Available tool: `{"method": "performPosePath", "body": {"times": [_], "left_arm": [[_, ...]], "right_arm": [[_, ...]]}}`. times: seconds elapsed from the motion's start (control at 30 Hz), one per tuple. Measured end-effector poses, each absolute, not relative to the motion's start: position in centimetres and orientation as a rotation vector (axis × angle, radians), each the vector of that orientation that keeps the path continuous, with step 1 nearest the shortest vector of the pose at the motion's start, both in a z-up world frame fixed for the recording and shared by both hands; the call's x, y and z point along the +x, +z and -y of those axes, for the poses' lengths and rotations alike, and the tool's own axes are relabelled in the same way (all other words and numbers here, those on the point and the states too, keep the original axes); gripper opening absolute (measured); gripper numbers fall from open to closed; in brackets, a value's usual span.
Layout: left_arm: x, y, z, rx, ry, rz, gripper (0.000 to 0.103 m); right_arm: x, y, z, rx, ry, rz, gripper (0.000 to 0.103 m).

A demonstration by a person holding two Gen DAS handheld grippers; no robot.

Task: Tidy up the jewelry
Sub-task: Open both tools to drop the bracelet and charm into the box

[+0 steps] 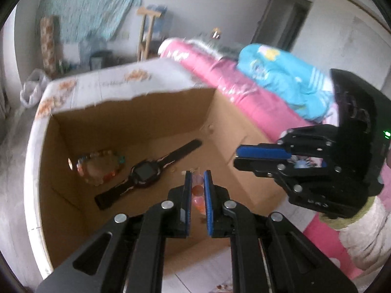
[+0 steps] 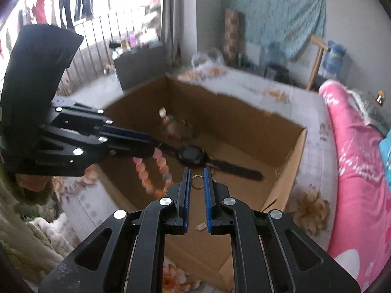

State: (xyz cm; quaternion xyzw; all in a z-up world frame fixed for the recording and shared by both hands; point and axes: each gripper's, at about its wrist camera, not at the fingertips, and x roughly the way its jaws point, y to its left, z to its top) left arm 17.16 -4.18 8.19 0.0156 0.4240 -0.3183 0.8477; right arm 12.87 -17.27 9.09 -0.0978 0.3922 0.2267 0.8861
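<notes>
Right wrist view takes in the bed (image 2: 305,112) with its flowered sheet, and on it the open cardboard box (image 2: 244,117) that fills the middle of the frame. At the left edge the left gripper (image 2: 151,146) reaches over the box's near wall, its jaws clenched on a pink-orange bead bracelet (image 2: 146,173) that hangs from their tips above the box floor. The right gripper (image 2: 197,169), at lower centre, has its jaws drawn nearly together. Beyond them lies a black watch (image 2: 193,156), strap flat on the cardboard, and in the box's far corner a blurred multicoloured bracelet (image 2: 176,127). Smallest is a metal ring (image 2: 197,182) seen through the gap in the right jaws; whether it is pinched or only lies on the floor beyond, I cannot tell. The step in hand looks like setting the hanging bracelet down in the box. To do it well, bring it over the bare cardboard in the lower centre of the frame, clear of the watch strap, lower it until the beads pool on the floor, then release, so that it neither bounces nor tangles with its neighbours.
</notes>
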Motion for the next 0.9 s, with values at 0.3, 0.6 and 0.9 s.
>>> {"method": "performPosePath", "body": {"times": [0.3,0.6,0.9], "left_arm": [[19.6,5.7,2.6,-0.017,-0.609,-0.995,0.013],[17.0,10.4,-0.4,-0.017,-0.502,-0.803,0.055],[10.9,13.6,-2.3,0.024,-0.363,-0.665,0.098]], "right_arm": [[14.0,8.3,17.9,-0.163,0.458,-0.865,0.025],[11.0,13.6,21.9,0.027,0.329,-0.697,0.042],[4.2,16.9,22.5,0.169,0.171,-0.554,0.074]]}}
